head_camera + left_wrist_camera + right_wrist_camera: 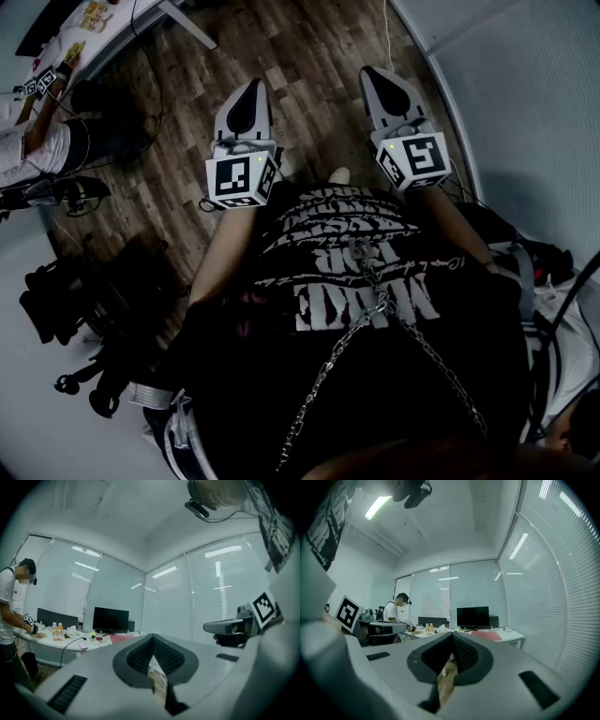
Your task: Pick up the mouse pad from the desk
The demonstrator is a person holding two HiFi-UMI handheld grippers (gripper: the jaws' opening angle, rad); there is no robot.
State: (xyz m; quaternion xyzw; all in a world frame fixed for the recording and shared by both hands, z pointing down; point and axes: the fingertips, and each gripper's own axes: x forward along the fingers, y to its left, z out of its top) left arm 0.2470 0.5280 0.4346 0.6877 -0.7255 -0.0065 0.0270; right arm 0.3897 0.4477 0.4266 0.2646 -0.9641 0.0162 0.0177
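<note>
Left gripper (152,638): jaws are pressing together with nothing between them; it is pointing level toward the desk (513,637), well apart from it.
Right gripper (452,634): jaws are meeting too and are holding nothing; it is aiming level at the desk, also well apart from it.
Mouse pad (488,635): a reddish flat sheet, it is lying on the desk toward the end by the blinds, untouched.
Monitor (473,617): it is standing dark at the back of the desk, just behind the mouse pad.
Bottles (56,631): 2 are standing upright on the desk, on the monitor's other side from the mouse pad.
Phone (82,645): it is lying near the desk's front edge, between the bottles and the monitor.
Person (396,610): in a white shirt, they are standing at the desk's far end and leaning over it beyond the bottles.
Floor (309,56): wood planks are showing under both grippers, short of the desk.
</note>
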